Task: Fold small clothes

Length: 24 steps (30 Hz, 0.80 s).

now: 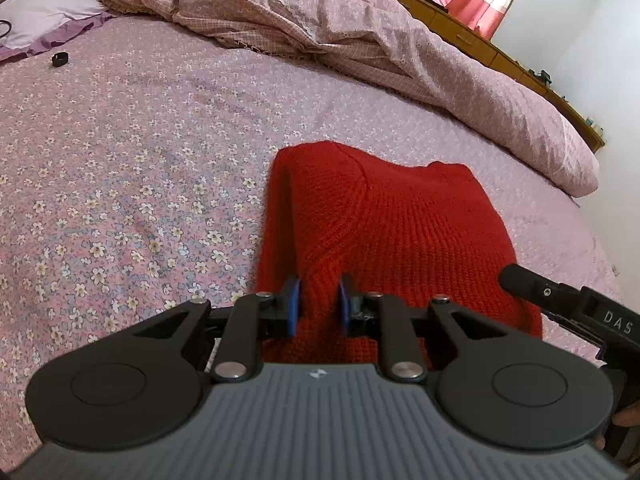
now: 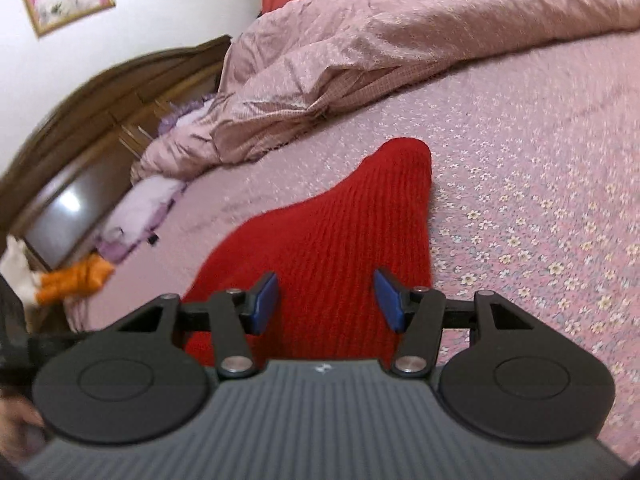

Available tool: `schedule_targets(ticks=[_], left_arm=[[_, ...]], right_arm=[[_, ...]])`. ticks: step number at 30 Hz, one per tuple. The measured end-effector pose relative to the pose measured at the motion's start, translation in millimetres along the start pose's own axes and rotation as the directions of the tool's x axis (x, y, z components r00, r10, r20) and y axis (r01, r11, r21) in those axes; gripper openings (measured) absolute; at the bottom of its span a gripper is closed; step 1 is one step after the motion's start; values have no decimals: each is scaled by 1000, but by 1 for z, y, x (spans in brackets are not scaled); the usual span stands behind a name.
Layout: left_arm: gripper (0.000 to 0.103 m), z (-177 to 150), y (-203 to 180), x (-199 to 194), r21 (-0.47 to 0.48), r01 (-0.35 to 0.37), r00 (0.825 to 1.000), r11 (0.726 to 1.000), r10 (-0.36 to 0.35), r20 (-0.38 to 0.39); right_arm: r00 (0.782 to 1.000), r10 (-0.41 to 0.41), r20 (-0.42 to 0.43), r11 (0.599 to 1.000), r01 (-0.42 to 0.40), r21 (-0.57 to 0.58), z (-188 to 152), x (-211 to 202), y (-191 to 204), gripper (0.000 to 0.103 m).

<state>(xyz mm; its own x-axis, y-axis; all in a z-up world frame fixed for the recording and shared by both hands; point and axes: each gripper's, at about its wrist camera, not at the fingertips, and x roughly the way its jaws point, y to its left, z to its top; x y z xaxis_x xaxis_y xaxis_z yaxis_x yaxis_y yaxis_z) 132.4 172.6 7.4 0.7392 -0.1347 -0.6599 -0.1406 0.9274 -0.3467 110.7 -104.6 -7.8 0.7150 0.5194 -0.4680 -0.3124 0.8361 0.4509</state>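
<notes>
A red knitted sweater (image 1: 384,224) lies partly folded on the floral pink bedsheet (image 1: 120,184). In the left wrist view my left gripper (image 1: 319,300) is at the garment's near edge, its blue pads (image 1: 294,300) pinching a raised ridge of the red knit. In the right wrist view the sweater (image 2: 340,232) runs away from me to a rounded tip. My right gripper (image 2: 328,300) hangs over its near end with the pads (image 2: 266,302) wide apart, the knit lying between them without being pressed. Part of the right tool's black body (image 1: 560,300) shows at the right of the left wrist view.
A bunched pink duvet (image 1: 320,28) lies along the far side of the bed. A lilac pillow (image 1: 44,12) and a small black ring (image 1: 60,59) sit at the far left. A wooden headboard (image 2: 92,120) and an orange item (image 2: 76,276) are to the left in the right wrist view.
</notes>
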Motion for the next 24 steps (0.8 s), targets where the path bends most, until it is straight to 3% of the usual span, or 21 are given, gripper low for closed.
schedule_targets(ticks=[3,8,12,14,15,20,24], left_arm=[[30,-1,0,3,6,-13,1000,1000,13,-2],[51,0,-4,-1,17,-68,998,998,68,6],[64,6,-9,-5,17,-87,996,996,87,8],[66,9,-9,-2,14,-88,996,996,88,-1],[66,10,-10,-1,11,-87,996,996,87,-6],[67,18,-5,5,-40,-43,999,998,42,-31],[67,24,-6,11,-29,-17,999,999,16,-51]], right_arm=[[1000,-9,4,1000,9,-22,-3,3,-3,56],[1000,-10,6,999,10,-38,-5,-2,0,57],[1000,7,14,1000,-7,23,0,-10,-6,62],[1000,10,28,996,-13,88,2,-14,-13,81],[999,0,39,991,-5,134,1,-16,-18,85],[1000,3,27,946,-12,325,3,-16,-54,86],[998,61,-4,921,-54,385,6,-7,-67,86]])
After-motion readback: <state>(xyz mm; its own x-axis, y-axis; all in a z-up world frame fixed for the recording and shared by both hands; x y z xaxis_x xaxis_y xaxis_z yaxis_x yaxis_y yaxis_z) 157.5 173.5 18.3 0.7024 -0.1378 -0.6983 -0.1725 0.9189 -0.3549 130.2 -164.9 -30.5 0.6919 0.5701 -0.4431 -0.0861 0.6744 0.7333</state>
